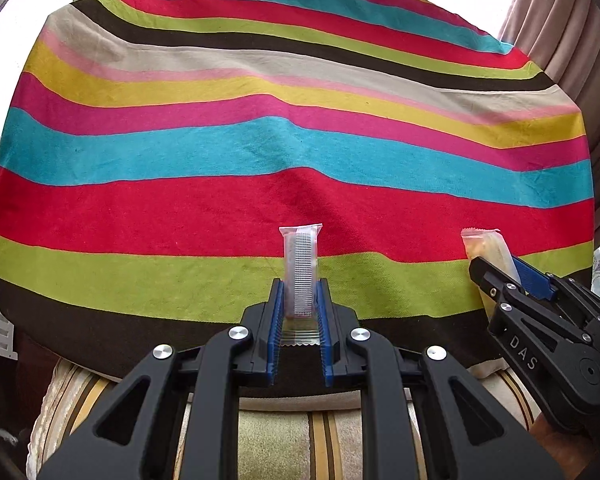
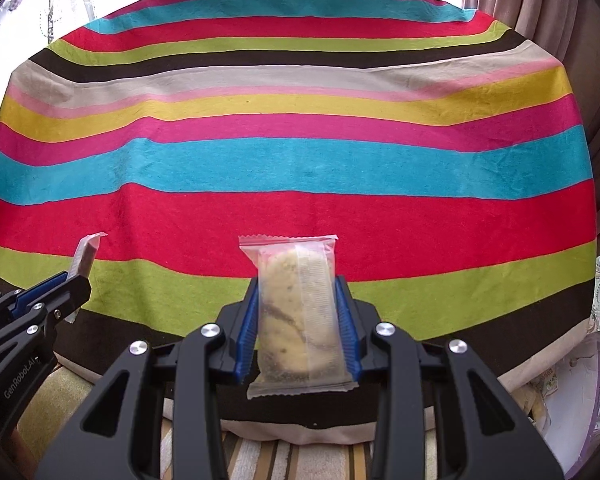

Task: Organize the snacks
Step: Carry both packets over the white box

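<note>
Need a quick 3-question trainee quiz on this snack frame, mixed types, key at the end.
1. True or false: the left gripper is empty.
2. Which packet is wider? A) the thin packet in the left gripper B) the cookie packet in the right gripper
3. Fill in: both grippers hang over a ______ cloth.

Key:
1. False: its jaws clamp the thin packet edge-on.
2. B: the cookie packet fills a wider jaw gap.
3. Striped.
</note>
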`<act>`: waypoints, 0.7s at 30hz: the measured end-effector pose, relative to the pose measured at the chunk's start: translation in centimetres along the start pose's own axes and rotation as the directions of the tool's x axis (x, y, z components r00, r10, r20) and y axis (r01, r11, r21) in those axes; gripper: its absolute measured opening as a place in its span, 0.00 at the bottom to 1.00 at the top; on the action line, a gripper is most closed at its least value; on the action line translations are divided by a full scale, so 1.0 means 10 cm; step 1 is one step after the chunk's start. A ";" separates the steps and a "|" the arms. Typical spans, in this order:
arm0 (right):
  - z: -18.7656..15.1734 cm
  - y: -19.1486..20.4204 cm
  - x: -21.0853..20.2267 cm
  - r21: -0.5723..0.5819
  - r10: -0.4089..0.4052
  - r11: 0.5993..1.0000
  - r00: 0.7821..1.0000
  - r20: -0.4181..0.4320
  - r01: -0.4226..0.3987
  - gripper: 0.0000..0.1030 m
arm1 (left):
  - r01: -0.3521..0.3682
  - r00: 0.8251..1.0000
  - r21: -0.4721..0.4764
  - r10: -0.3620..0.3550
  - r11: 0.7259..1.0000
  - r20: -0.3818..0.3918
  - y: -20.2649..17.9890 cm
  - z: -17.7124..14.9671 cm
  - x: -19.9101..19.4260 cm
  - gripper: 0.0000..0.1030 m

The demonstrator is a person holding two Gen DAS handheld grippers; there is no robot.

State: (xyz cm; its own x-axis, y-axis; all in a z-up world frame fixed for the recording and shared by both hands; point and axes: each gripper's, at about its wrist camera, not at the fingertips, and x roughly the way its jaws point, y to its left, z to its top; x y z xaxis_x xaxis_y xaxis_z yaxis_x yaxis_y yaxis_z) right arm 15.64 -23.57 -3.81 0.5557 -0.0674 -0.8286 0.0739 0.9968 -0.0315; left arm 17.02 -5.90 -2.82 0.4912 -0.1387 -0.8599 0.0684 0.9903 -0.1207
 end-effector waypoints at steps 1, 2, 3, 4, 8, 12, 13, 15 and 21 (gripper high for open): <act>0.00 -0.01 0.00 0.002 0.000 1.000 1.000 0.000 0.000 0.35 | -0.003 1.000 -0.003 0.003 1.000 -0.001 0.00 0.00 0.00 0.15; 0.00 -0.02 -0.01 0.004 -0.001 1.000 1.000 0.001 0.001 0.35 | -0.004 1.000 -0.005 0.004 1.000 -0.001 0.01 0.00 0.00 0.15; 0.00 -0.04 -0.04 0.010 0.004 1.000 1.000 0.008 -0.004 0.35 | 0.001 1.000 -0.012 0.000 1.000 0.004 0.01 0.00 -0.01 0.15; 0.01 -0.07 -0.08 0.019 0.013 1.000 1.000 0.018 -0.013 0.35 | 0.007 1.000 -0.019 -0.007 1.000 0.013 0.03 0.01 -0.03 0.15; 0.00 -0.13 -0.27 0.020 0.034 0.999 0.999 0.032 -0.034 0.35 | 0.041 0.999 -0.067 -0.039 0.997 0.031 0.17 0.08 -0.20 0.15; -0.03 -0.18 -0.26 0.045 0.053 0.998 0.998 0.025 -0.054 0.35 | 0.005 0.997 -0.082 0.001 0.997 0.077 0.37 0.10 -0.30 0.15; -0.03 -0.17 -0.23 0.049 0.060 0.997 0.998 0.020 -0.061 0.35 | -0.016 0.996 -0.099 0.024 0.995 0.084 0.44 0.09 -0.28 0.15; 0.01 -0.10 -0.17 0.039 0.078 0.996 0.997 0.021 -0.079 0.35 | -0.029 0.996 -0.152 0.041 0.988 0.077 0.60 0.08 -0.22 0.15; 0.08 0.19 -0.10 -0.034 0.076 0.997 0.996 0.041 -0.075 0.35 | -0.076 0.991 -0.181 0.095 0.980 0.098 0.74 0.06 -0.25 0.15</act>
State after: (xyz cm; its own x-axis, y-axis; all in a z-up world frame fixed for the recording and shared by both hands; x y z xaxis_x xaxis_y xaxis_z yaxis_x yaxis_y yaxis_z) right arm 15.85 -21.66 -2.62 0.5932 0.0073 -0.8050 0.0035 0.9999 0.0116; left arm 16.78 1.74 -1.29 0.5785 -0.0428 -0.8146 -0.1278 0.9815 -0.1424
